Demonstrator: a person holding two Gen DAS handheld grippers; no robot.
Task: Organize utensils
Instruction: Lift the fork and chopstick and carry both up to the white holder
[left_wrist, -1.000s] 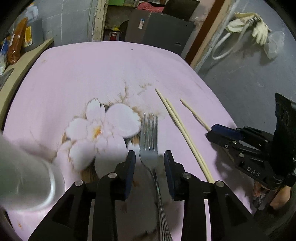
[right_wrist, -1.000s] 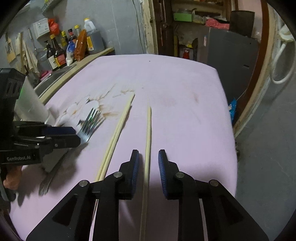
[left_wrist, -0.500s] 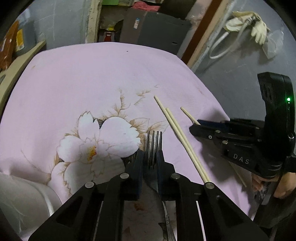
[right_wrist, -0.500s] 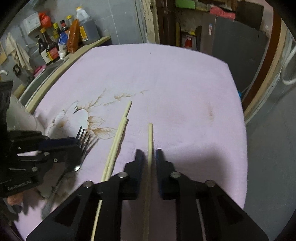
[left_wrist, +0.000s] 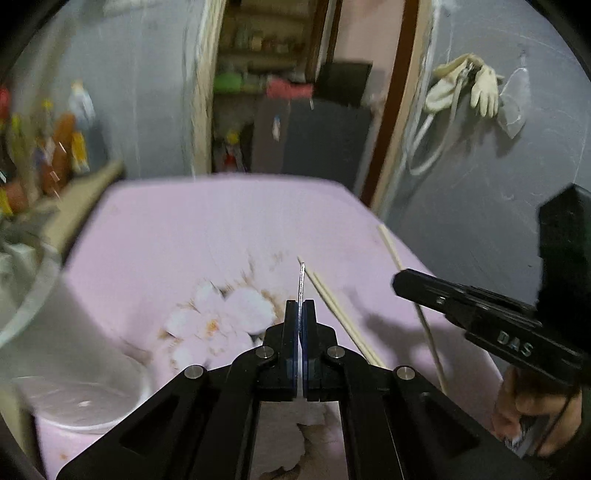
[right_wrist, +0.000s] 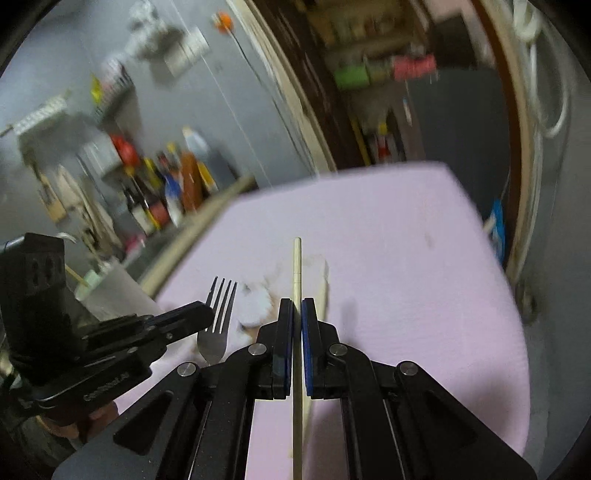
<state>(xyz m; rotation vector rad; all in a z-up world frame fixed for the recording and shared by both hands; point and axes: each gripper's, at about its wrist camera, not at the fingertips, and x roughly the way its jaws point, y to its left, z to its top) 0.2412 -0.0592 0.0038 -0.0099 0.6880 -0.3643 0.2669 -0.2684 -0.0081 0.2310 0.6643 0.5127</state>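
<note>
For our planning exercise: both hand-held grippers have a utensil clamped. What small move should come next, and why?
Probably carry the fork in the left hand-held gripper over to the white container at the left. Both are already clamped, the right hand-held gripper on a chopstick, and two chopsticks are left on the pink cloth.

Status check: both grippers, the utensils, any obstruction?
Left gripper shut on steel fork. Right gripper shut on pale wooden chopstick. Two chopsticks on pink cloth. Nothing obstructing.

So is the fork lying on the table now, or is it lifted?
Lifted. The left gripper is shut on the fork, whose tines stand clear above the pink tablecloth.
</note>
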